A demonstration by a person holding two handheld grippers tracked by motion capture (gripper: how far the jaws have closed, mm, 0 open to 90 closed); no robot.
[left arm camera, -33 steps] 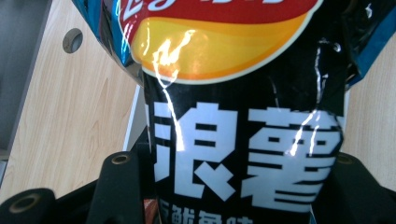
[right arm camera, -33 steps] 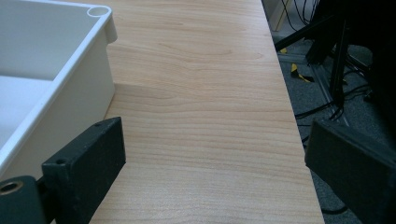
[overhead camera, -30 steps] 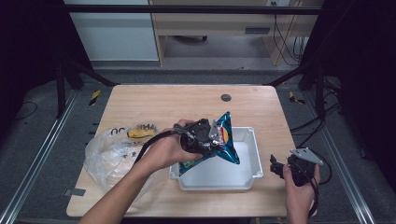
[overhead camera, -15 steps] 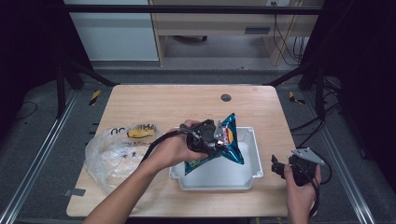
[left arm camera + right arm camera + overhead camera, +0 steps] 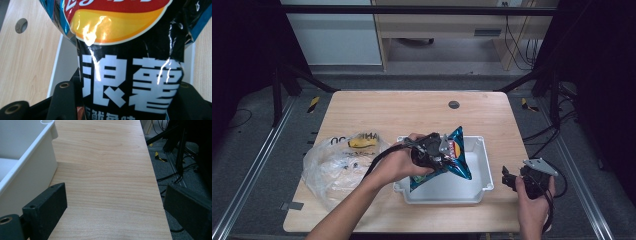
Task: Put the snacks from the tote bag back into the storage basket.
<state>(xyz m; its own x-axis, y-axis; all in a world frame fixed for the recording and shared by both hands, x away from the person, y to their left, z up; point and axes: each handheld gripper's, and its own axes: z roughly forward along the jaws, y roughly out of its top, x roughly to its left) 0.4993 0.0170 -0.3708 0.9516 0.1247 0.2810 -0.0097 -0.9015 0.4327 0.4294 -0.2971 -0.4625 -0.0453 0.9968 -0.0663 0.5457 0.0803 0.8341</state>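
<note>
A blue and black chip bag with a red and yellow logo hangs tilted over the white bin. My left gripper is shut on it, one jaw on each side of the bag's lower part. In the left gripper view the chip bag stands between the jaws of my left gripper, with the bin's rim behind. My right gripper rests at the table's front right, just right of the bin. Its jaws are open with bare wood between them, as the right gripper view shows.
A crumpled clear plastic bag with a yellow item lies left of the bin. A round cable hole sits at the table's far middle. The bin's wall stands close to my right gripper's left jaw; the table edge is to its right.
My left gripper has sunk a little with the chip bag, nearer to the bin. The right gripper has stayed where it was.
</note>
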